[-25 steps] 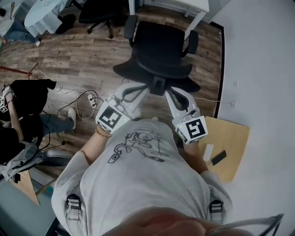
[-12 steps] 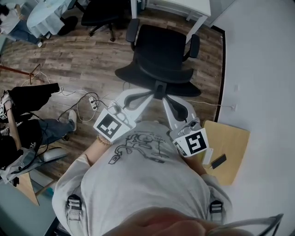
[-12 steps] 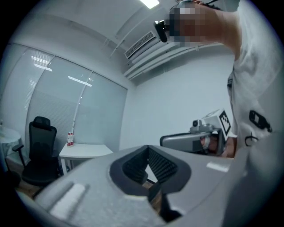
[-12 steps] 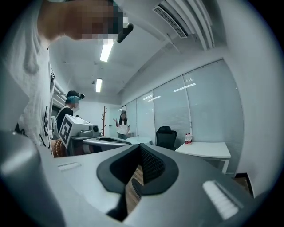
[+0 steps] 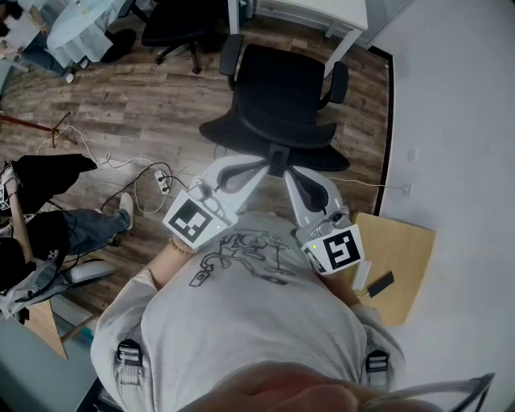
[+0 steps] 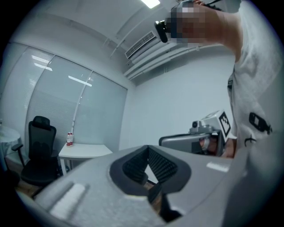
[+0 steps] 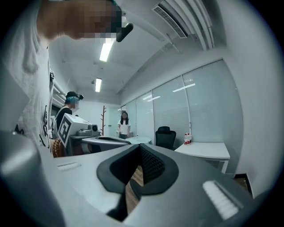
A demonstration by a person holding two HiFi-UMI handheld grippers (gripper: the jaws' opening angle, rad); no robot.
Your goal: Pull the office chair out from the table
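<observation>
Both sets of fingers are pressed together, empty. Left gripper [image 5: 259, 165] and right gripper [image 5: 290, 173] point at the back of the office chair [image 5: 282, 88], which stands on the wooden floor [image 5: 145, 105] near the white worktop's [image 5: 322, 10] edge.

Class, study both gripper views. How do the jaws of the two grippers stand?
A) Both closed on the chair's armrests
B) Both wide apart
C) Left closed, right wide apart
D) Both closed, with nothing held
D: the dark pads of the left gripper and the right gripper meet, and no part of the office chair shows between them.
</observation>
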